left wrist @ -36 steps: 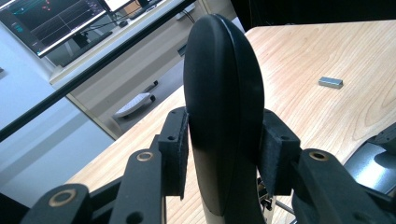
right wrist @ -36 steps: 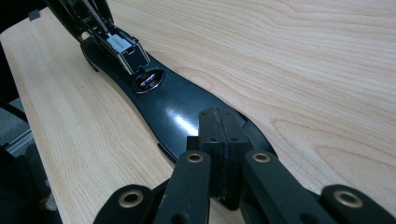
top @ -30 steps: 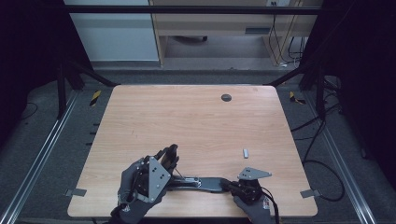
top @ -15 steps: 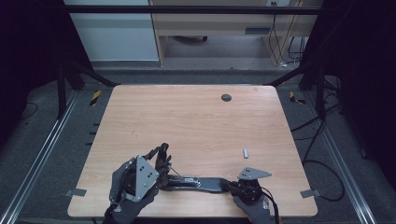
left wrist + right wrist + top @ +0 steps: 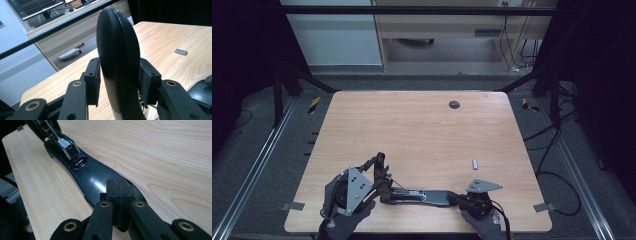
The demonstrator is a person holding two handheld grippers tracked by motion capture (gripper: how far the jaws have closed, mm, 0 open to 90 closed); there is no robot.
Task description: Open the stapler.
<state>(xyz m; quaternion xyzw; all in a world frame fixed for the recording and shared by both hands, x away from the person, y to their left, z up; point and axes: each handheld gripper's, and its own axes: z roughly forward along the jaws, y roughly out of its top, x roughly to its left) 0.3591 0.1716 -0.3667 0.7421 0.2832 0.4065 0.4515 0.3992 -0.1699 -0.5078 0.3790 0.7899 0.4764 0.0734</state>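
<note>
A black stapler [image 5: 422,196] lies opened out near the table's front edge. My left gripper [image 5: 379,172] is shut on its rounded top cover [image 5: 117,50], which stands raised between the pads. The metal staple channel [image 5: 63,143] lies exposed along the base [image 5: 92,177]. My right gripper [image 5: 460,199] is shut, its joined tips [image 5: 119,187] resting on the base's right end. A small metal staple strip [image 5: 474,163] lies loose on the wood behind the right gripper; it appears as the grey staple bar [image 5: 181,51] in the left gripper view.
The wooden table [image 5: 422,130] has a dark round grommet [image 5: 454,104] near its far edge. Metal rails [image 5: 257,165] run along both sides of the table. Cables [image 5: 557,175] trail on the floor at the right.
My left gripper has shifted to the left with the stapler's cover in it. The right gripper and the base have stayed where they were.
</note>
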